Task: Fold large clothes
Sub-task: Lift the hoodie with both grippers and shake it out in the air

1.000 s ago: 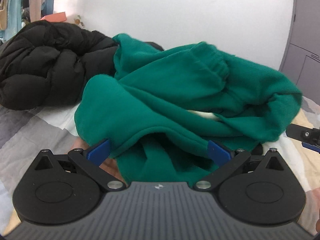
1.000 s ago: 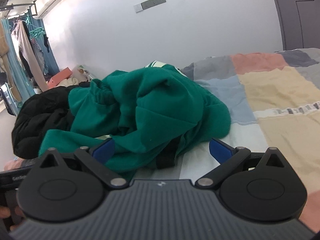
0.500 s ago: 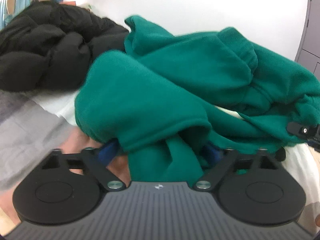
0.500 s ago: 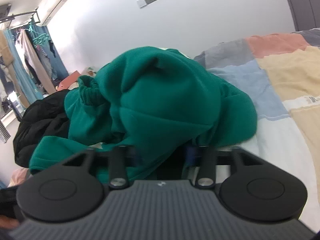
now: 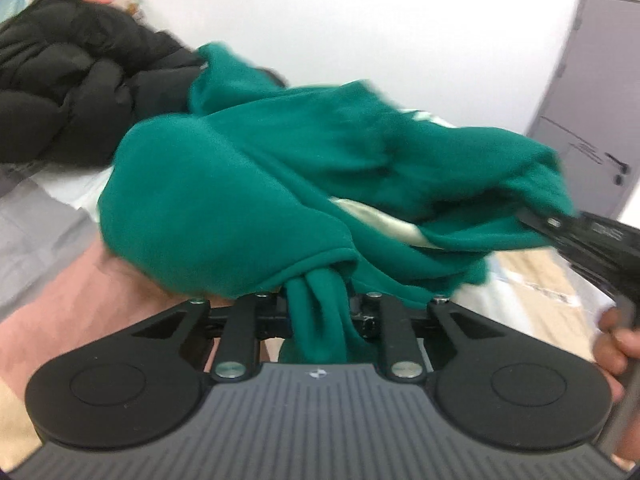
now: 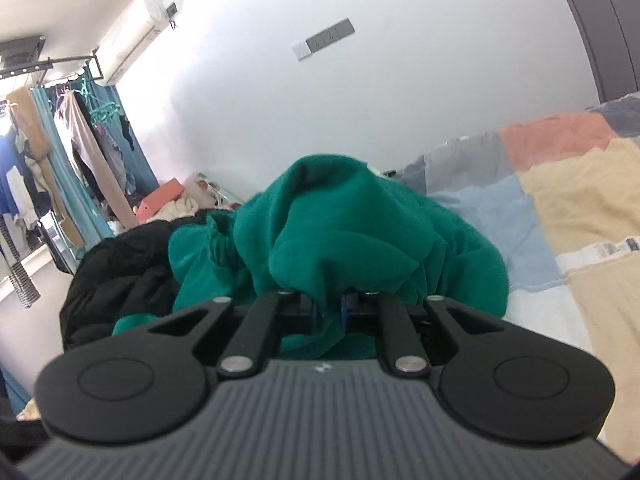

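Two tongs, left tongs (image 5: 318, 312) and right tongs (image 6: 330, 312), each clamp one green sweatshirt (image 5: 224, 200); left just closing.

sweatshirt (image 5: 224, 200): deep green all over, with a cream stripe showing in a fold
puffer jacket (image 5: 68, 92): plain black, quilted
bedspread (image 6: 568, 184): patchwork of grey, salmon pink, pale blue and sandy yellow
wall (image 6: 400, 92): white
door (image 5: 588, 92): grey-mauve
curtain (image 6: 52, 152): teal blue

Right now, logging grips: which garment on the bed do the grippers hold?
The green sweatshirt; the black puffer jacket lies untouched behind it.
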The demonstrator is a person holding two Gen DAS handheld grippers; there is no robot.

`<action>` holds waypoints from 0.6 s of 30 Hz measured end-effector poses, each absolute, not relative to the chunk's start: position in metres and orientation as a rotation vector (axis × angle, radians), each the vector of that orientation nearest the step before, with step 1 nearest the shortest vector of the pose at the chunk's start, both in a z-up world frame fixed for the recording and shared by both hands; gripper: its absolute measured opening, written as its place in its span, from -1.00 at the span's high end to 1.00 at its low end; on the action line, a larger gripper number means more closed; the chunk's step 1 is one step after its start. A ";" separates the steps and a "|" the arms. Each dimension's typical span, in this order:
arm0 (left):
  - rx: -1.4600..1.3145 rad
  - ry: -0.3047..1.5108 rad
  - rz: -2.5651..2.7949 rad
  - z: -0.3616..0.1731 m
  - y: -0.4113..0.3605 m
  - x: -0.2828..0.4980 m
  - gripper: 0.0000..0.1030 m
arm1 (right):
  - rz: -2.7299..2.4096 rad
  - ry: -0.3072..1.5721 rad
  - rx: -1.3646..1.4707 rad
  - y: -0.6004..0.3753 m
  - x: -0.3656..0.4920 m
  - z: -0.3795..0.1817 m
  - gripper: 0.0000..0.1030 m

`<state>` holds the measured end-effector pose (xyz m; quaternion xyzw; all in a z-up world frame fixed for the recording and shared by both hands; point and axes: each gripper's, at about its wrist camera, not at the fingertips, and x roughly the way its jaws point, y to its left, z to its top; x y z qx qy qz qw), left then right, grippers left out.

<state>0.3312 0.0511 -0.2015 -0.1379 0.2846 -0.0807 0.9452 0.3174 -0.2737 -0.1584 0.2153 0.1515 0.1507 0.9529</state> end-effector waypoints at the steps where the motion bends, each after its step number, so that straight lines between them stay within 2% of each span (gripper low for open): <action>1: -0.278 0.571 -0.185 -0.196 0.047 0.323 0.57 | 0.306 0.298 0.429 -0.277 0.314 -0.156 0.77; 11: -0.269 0.566 -0.414 -0.162 -0.018 0.248 0.58 | 0.292 0.214 0.397 -0.313 0.267 -0.129 0.79; 18: -0.249 0.673 -0.525 -0.182 -0.069 0.230 0.58 | 0.248 0.289 0.438 -0.342 0.255 -0.144 0.79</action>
